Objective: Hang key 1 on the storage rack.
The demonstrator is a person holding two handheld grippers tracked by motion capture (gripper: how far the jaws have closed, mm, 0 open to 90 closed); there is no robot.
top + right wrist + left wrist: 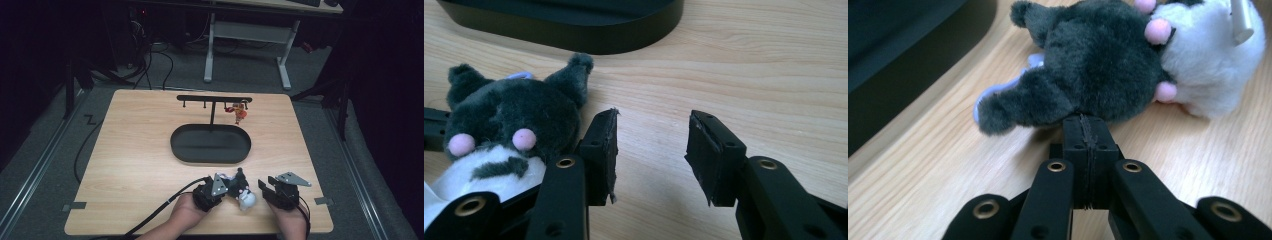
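A small plush toy with dark grey fur, a white part and pink dots lies on the wooden table near the front edge, between my two grippers. In the left gripper view my left gripper has its pads pressed together, pinching the lower edge of the plush toy's dark fur. A lavender loop sticks out from under the toy. From above, the left gripper sits just left of the toy. My right gripper is on its right side. The right gripper is open with bare wood between the pads, and the plush toy lies beside its left finger.
A black oval tray stands mid-table beyond the grippers, and a black T-shaped rack with hooks rises from behind it. A small orange figure hangs at the rack's right end. The tray's wall lies just beyond the toy.
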